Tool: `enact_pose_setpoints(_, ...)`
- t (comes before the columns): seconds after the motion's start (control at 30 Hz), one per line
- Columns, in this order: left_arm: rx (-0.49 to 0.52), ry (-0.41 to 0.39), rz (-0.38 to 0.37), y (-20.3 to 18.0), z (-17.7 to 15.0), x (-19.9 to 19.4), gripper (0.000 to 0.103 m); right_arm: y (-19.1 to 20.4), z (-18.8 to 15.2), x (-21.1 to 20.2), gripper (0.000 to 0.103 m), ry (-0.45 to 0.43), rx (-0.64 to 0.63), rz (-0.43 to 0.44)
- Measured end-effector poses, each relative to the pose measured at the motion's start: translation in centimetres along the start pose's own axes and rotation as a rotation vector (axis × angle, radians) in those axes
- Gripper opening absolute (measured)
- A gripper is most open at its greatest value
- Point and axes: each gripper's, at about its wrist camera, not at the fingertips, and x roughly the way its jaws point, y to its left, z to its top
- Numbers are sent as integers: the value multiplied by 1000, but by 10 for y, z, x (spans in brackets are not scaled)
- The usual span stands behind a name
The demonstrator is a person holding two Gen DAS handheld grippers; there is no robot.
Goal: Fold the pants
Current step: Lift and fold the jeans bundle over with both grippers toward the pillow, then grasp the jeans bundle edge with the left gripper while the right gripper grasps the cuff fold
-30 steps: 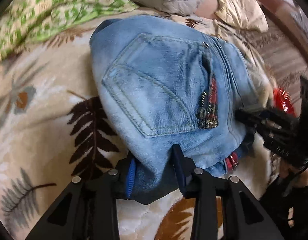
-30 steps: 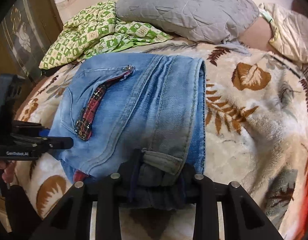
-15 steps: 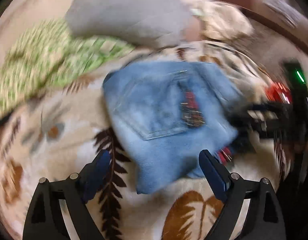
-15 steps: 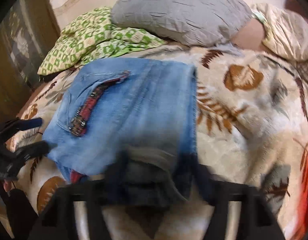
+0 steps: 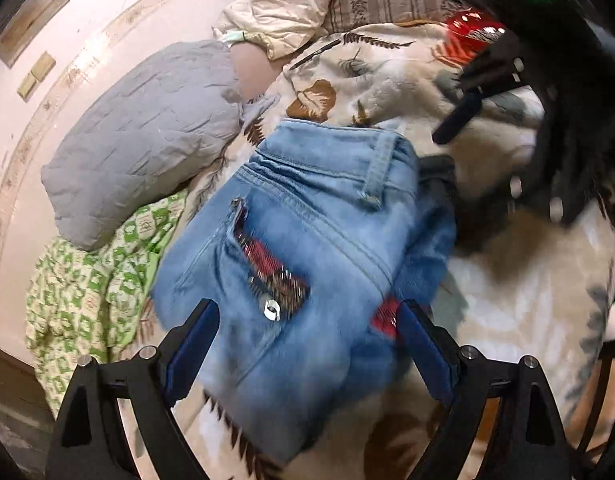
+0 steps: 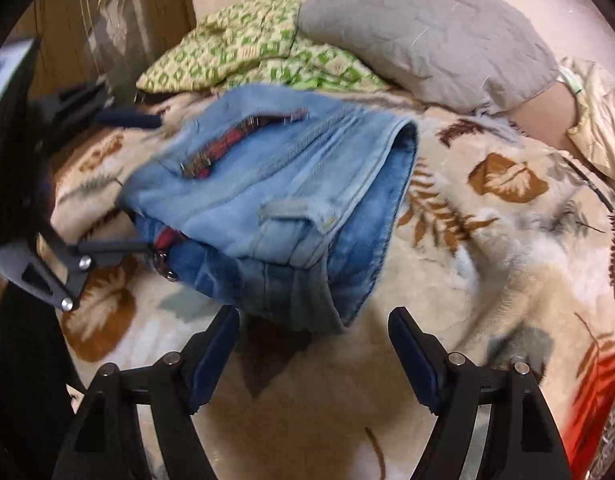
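In the left wrist view, the folded jeans (image 5: 307, 248) are seen on the leaf-print blanket (image 5: 519, 292), their near edge lying between the spread, empty fingers of the left gripper (image 5: 307, 320). The long axis runs away toward the grey pillow (image 5: 143, 140).

In the right wrist view, the jeans (image 6: 275, 208) lie just beyond the wide-open right gripper (image 6: 313, 328), nothing held. Bare blanket (image 6: 487, 264) is shown to the right.
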Motion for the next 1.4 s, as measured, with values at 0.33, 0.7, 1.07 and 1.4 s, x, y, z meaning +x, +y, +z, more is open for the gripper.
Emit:
enact_pose_setpoints(0.33,-227,49,-263,17,10,10,14,-20,-6,8,29,-4,105,146)
enact_pose_setpoints(0.7,-157,63,-151,-2,14,17,23,-60,-27,-8,4,-19,249,136)
enact_pose_setpoints(1.07,-126,-51,-79,-3,41,-20,84,-46,-10,-19,79,-63,189,165)
enact_pose_setpoints(1.4,16,18,-42,-11,50,10,84,-50,8,-21,78,-151,159,217)
